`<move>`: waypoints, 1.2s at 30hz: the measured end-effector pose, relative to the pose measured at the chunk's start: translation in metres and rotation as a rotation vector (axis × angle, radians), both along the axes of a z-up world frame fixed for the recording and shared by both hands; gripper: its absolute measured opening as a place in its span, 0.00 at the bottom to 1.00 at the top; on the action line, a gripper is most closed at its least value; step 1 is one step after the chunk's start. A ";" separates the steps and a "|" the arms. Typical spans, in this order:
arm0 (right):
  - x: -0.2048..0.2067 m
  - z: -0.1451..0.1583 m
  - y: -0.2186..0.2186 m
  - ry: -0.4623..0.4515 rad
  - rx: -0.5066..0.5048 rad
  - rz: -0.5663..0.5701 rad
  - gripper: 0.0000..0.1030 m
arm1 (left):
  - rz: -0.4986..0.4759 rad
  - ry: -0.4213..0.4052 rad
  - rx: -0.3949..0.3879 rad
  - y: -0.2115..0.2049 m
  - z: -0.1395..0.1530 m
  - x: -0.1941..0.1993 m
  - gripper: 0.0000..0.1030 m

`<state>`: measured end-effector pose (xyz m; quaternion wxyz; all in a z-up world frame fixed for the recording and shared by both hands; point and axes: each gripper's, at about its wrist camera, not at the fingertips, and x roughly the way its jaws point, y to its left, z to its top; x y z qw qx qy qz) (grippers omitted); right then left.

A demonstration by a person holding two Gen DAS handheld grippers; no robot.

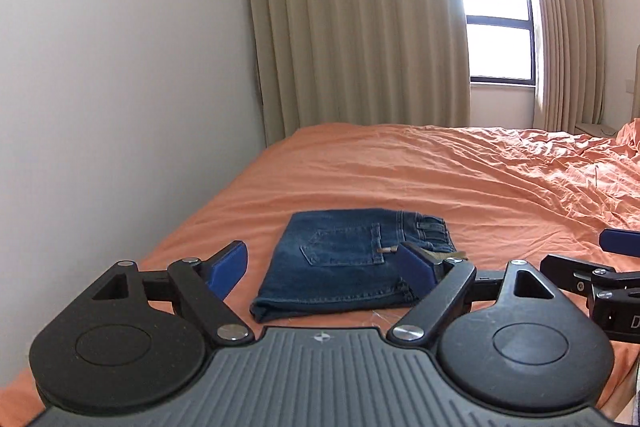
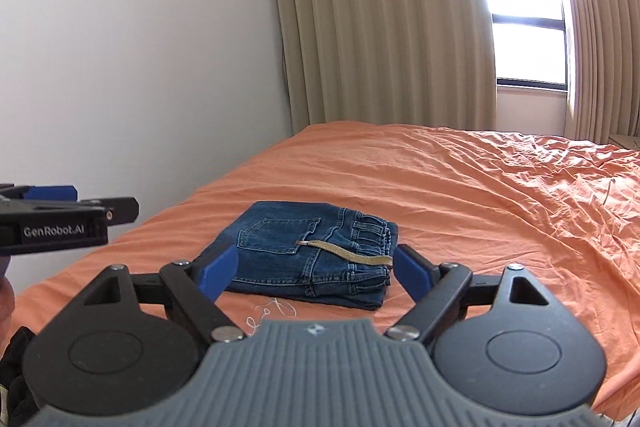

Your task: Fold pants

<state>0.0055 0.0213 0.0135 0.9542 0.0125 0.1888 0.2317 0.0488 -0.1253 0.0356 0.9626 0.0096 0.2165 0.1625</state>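
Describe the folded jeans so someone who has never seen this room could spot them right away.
Find the bed with the orange sheet beside the white wall and beige curtains. Near its front edge lie the folded jeans, a compact dark blue denim rectangle with a back pocket facing up. A tan drawstring lying across the waistband end sets them apart; nothing else blue lies on the sheet.

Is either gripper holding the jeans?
No. The jeans lie folded on the bed, and both open grippers, left and right, are clear of them.

Blue denim pants (image 2: 312, 251), folded compact, flat on the orange bedsheet (image 2: 480, 195)
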 end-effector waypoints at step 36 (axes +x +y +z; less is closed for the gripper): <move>0.056 -0.066 0.025 0.104 -0.046 -0.030 0.79 | 0.025 0.218 -0.070 0.008 -0.070 0.044 0.96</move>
